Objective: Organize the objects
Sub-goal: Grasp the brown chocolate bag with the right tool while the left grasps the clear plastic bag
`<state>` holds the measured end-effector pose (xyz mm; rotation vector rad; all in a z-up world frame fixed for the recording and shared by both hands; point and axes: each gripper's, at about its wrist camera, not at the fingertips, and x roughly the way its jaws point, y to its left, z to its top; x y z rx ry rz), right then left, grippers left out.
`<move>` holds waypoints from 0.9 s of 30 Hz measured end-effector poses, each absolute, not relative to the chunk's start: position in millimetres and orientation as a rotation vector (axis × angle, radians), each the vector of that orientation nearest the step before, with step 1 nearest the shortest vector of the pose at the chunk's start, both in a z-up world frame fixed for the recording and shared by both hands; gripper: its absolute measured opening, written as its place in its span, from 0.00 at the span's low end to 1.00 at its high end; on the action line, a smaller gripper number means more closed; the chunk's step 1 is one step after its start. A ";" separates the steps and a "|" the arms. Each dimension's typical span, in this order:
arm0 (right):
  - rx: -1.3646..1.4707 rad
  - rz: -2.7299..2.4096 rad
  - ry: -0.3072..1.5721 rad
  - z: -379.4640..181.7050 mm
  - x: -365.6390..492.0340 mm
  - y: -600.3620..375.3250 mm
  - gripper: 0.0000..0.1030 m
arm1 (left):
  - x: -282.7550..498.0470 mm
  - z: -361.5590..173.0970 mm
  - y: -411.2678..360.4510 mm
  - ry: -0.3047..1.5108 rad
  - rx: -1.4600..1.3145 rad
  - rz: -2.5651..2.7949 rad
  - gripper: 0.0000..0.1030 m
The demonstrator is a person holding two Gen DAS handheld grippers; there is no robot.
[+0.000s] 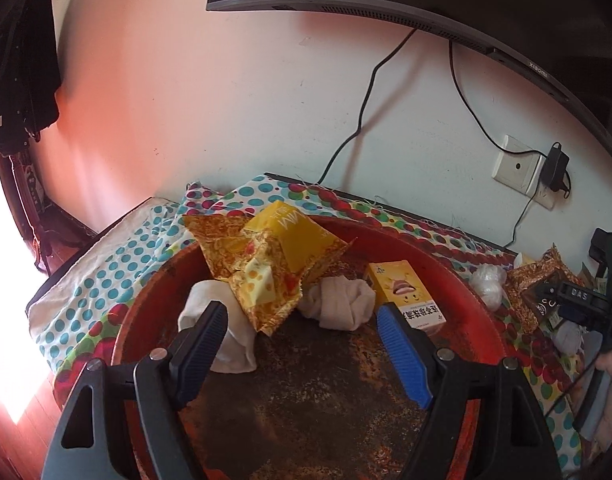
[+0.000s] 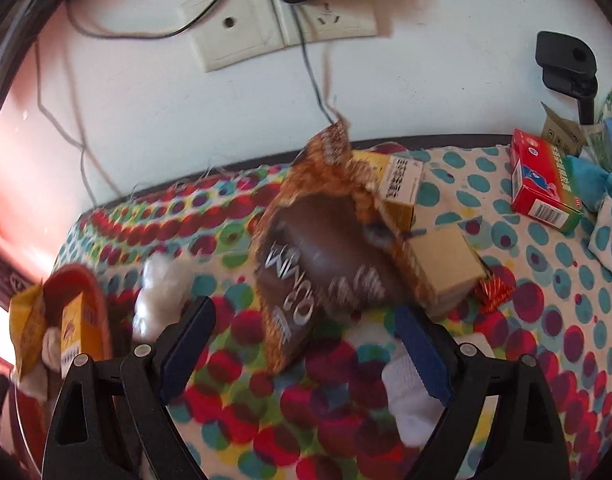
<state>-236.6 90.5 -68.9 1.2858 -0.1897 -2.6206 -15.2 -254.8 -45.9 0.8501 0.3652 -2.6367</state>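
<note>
My left gripper (image 1: 302,316) is open and empty over a round red tray (image 1: 457,276). In the tray lie a yellow snack packet (image 1: 262,264), a yellow box (image 1: 405,292) and two rolled cream socks (image 1: 337,304). My right gripper (image 2: 302,320) is open above the dotted cloth, its fingers either side of the lower end of a brown snack packet (image 2: 325,248), without gripping it. A white sock (image 2: 409,392) lies under the right finger. The red tray (image 2: 90,288) shows at the left of the right wrist view.
A dotted cloth (image 2: 545,320) covers the table. On it are a tan box (image 2: 445,264), a yellow box (image 2: 401,188), a red box (image 2: 545,188), a white plastic ball (image 2: 162,288) and a red foil sweet (image 2: 495,292). Wall sockets (image 2: 266,20) and cables hang behind.
</note>
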 end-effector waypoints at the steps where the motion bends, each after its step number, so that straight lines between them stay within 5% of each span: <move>1: 1.275 -2.636 -0.188 -69.4 -241.3 90.1 0.90 | -15.5 -45.6 -251.9 0.350 0.850 -2.642 0.77; 4: 1.277 -2.632 -0.229 -76.6 -258.7 88.2 0.90 | -16.0 -41.5 -237.9 0.259 0.833 -2.675 0.77; 6: 1.272 -2.585 -0.263 -81.1 -266.1 88.7 0.66 | -18.3 -38.1 -224.3 0.178 0.827 -2.706 0.77; 10: 1.201 -2.562 -0.247 -78.0 -259.7 95.9 0.53 | -37.9 -29.5 -192.1 0.117 0.858 -2.797 0.78; 18: 1.032 -2.566 -0.184 -44.8 -206.3 140.8 0.53 | -130.0 -15.9 -108.8 -0.158 1.025 -2.923 0.80; 27: 0.944 -2.643 -0.208 -26.3 -167.6 212.6 0.54 | -215.3 -63.8 -75.3 -0.197 1.387 -2.761 0.80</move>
